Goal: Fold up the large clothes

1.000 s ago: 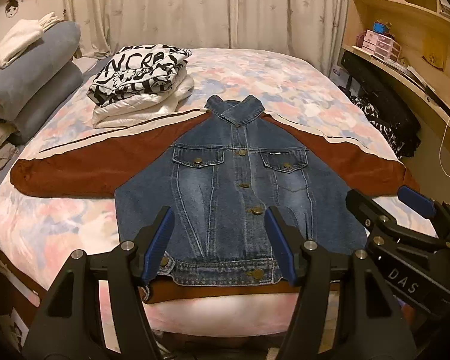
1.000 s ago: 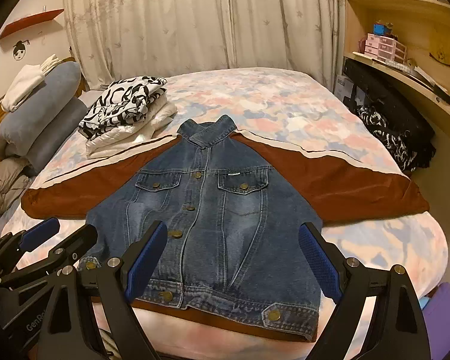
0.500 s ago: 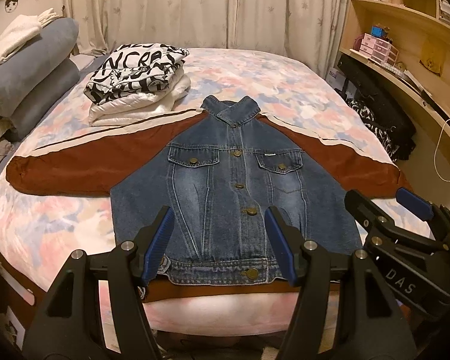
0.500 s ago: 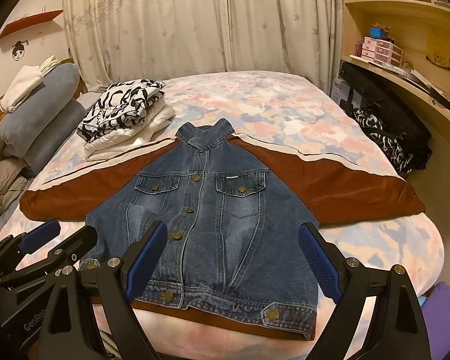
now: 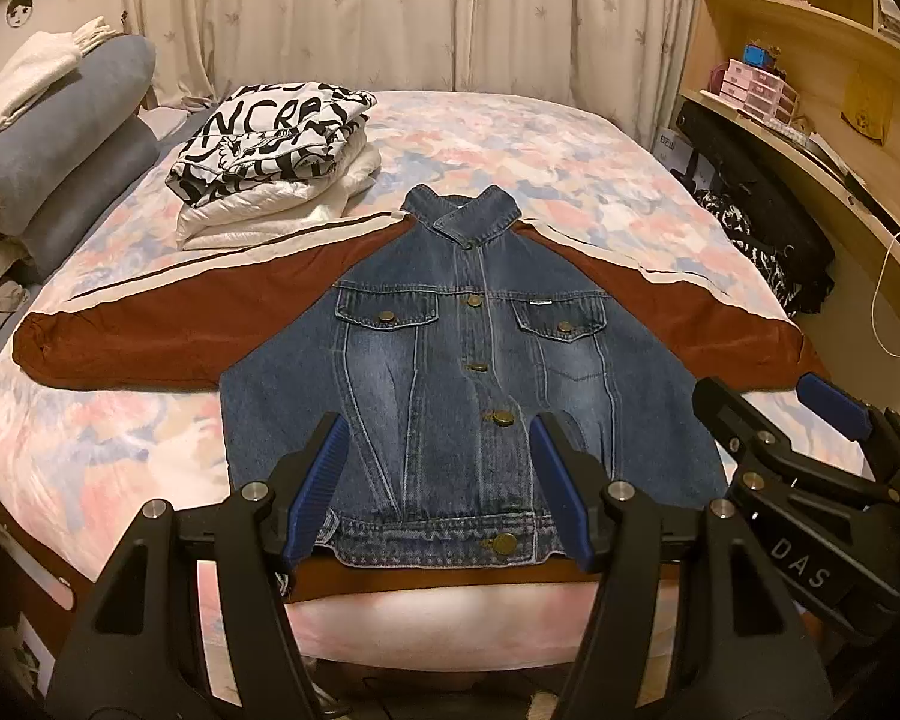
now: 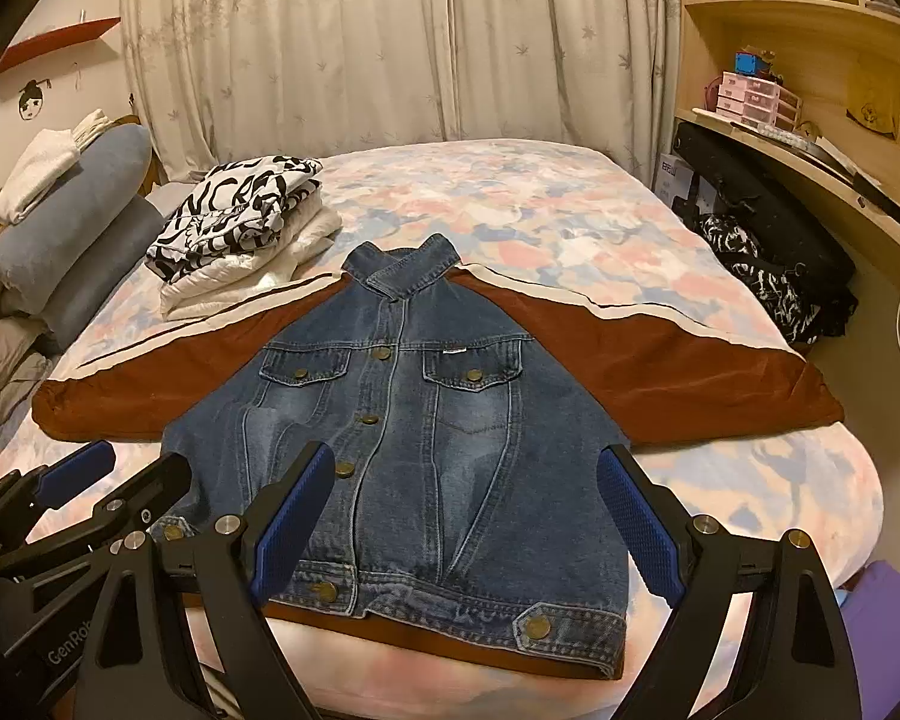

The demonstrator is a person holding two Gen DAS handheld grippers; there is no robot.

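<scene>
change: none, both hands unmoved | left gripper fingers half-open, empty | right gripper fingers wide, empty | jacket flat beyond fingers, folding unstarted

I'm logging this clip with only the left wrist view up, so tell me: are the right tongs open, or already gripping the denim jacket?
Observer: Open. In the right wrist view the right tongs stand wide above the denim jacket, with nothing gripped between the pads.
Reviewer: The hem's right corner is covered in my view. Is it flat?
Observer: Yes. The hem tab with its button lies flat, and a strip of brown fabric shows under it.
Reviewer: Is there anything beside the bed on that side?
Observer: A purple object sits past the near right corner of the bed. I cannot tell what it is.
</scene>
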